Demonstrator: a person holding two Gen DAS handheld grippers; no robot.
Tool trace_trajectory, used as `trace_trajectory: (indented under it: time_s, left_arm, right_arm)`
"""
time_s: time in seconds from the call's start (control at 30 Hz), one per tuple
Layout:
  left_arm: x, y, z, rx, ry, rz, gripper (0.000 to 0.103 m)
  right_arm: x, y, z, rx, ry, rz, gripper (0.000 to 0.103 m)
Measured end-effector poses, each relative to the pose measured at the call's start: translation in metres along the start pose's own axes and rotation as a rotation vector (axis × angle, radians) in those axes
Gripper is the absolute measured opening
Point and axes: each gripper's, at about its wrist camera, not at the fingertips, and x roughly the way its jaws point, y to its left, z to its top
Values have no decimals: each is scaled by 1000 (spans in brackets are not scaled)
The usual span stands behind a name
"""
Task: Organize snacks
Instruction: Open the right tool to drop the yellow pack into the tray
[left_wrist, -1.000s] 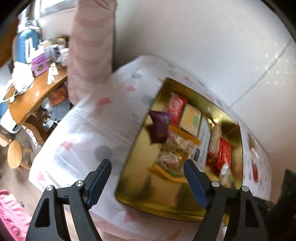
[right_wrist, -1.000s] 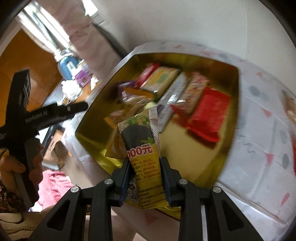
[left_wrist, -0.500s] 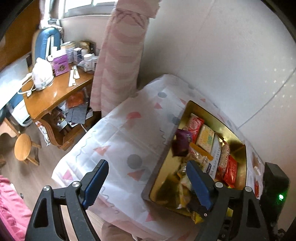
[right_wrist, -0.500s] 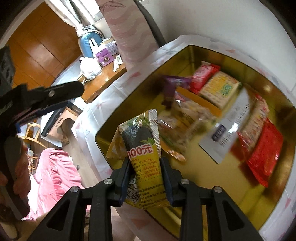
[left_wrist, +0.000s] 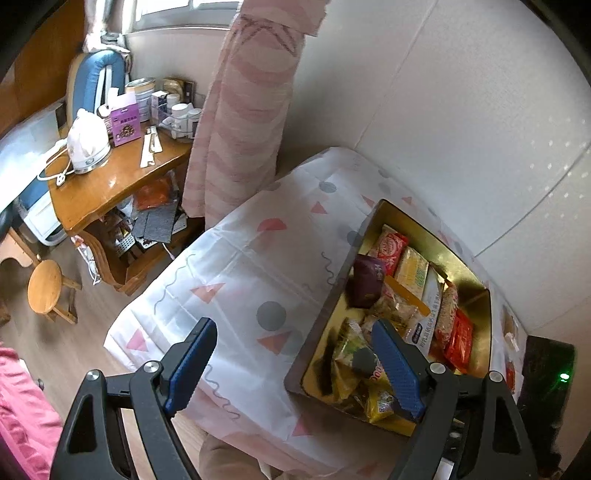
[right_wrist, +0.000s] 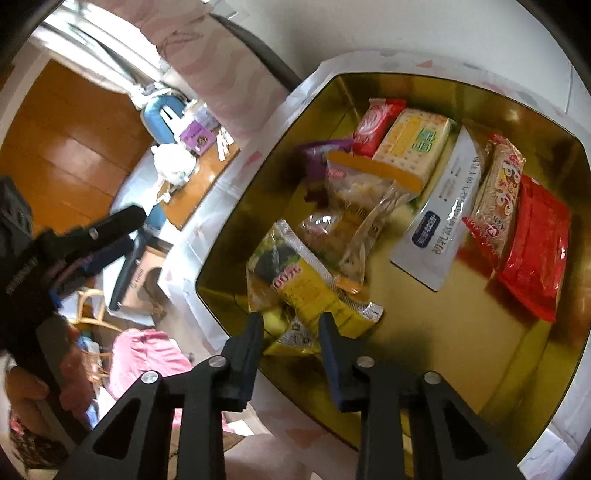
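Right wrist view: right gripper (right_wrist: 291, 326) jaws slightly apart, straddling the bottom seam of the yellow-green crinkly foil snack pouch (right_wrist: 306, 284); no visible pinch, looks let go. Pouch lies in the near-left corner of the gold metal tray (right_wrist: 524, 354). Judgement: light, soft, slippery film, contents likely crushable, so take it by the flat sealed edge, not the belly. Print on it reads "00元"; rest is too blurred.

Further into the tray: clear-and-orange bag of pale snacks (right_wrist: 354, 206), white flat sachet with a blue label (right_wrist: 443, 218) (Chinese text, unreadable), red foil packs (right_wrist: 535, 254), yellow cracker pack (right_wrist: 413, 144) at the far side.

Left gripper (left_wrist: 291, 365) spread wide, holding nothing, hovering over the patterned tablecloth (left_wrist: 258, 266) beside the tray's left edge.
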Motion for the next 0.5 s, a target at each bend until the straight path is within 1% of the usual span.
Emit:
trace_trajectory:
  time_s: [0.03,0.17,0.2,0.27,0.37,0.5]
  left_arm:
    - [0,-4,0,9,0,-6,86]
    - [2,-13,-1,36,7,-10,86]
    - [2,-14,-1,40,9,-13,86]
    - [4,-15,-1,41,15,-14,86]
    - [7,-19,-2,47,30,-20,86]
    - [12,-36,-5,84,52,-48,86]
  right_arm:
    - [3,2,1,-5,4,-3,30]
    - [8,11,3,-33,6,45,31]
    - [3,12,2,-27,-11,69,31]
    - [-6,12,2,-26,-48,75,31]
    - [-27,6,1,-26,-124,26,32]
    - [-55,-10,-2,17,-214,-42,33]
